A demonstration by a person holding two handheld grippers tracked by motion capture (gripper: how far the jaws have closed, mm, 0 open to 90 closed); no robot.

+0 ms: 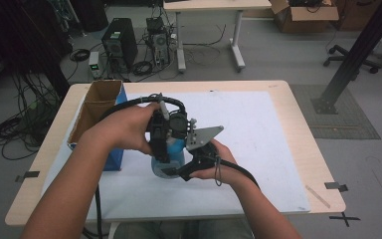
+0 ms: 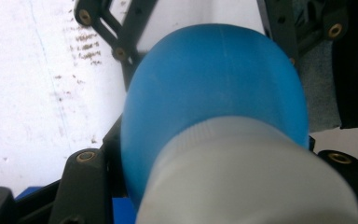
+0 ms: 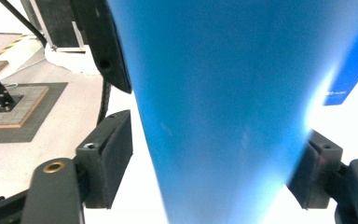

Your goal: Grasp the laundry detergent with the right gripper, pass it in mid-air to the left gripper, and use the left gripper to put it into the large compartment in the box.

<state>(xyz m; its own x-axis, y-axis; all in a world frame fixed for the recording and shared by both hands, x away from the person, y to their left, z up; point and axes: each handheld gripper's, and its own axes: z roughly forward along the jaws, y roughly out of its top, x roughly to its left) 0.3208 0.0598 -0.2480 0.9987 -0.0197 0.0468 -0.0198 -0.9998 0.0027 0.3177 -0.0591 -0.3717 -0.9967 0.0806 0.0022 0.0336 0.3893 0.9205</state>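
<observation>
- My left tongs come down from above onto the top of a blue bottle. In the left gripper view the bottle's pale grey cap is right up close, between my two black jaws.
- I think the left jaws are squeezing the cap, but it is so close and blurry that I cannot tell for sure.
- My right tongs are low down by the bottom of the bottle. In the right gripper view the jaws sit on each side of the blue body. There is a gap at the left pad, so they are apart, not squeezing yet.
- The bottle stands on the white mat near the middle of the table, just beside the open cardboard box.
- I guess the job is to twist the cap off.
- To do it well, my right tongs should close snug on the body first, so the bottle cannot spin.
- I should keep the bottle standing up straight, so nothing spills.
- Then my left tongs should turn the cap slowly, without pushing sideways.
- If I squeeze the soft body too hard, it may squash.
</observation>
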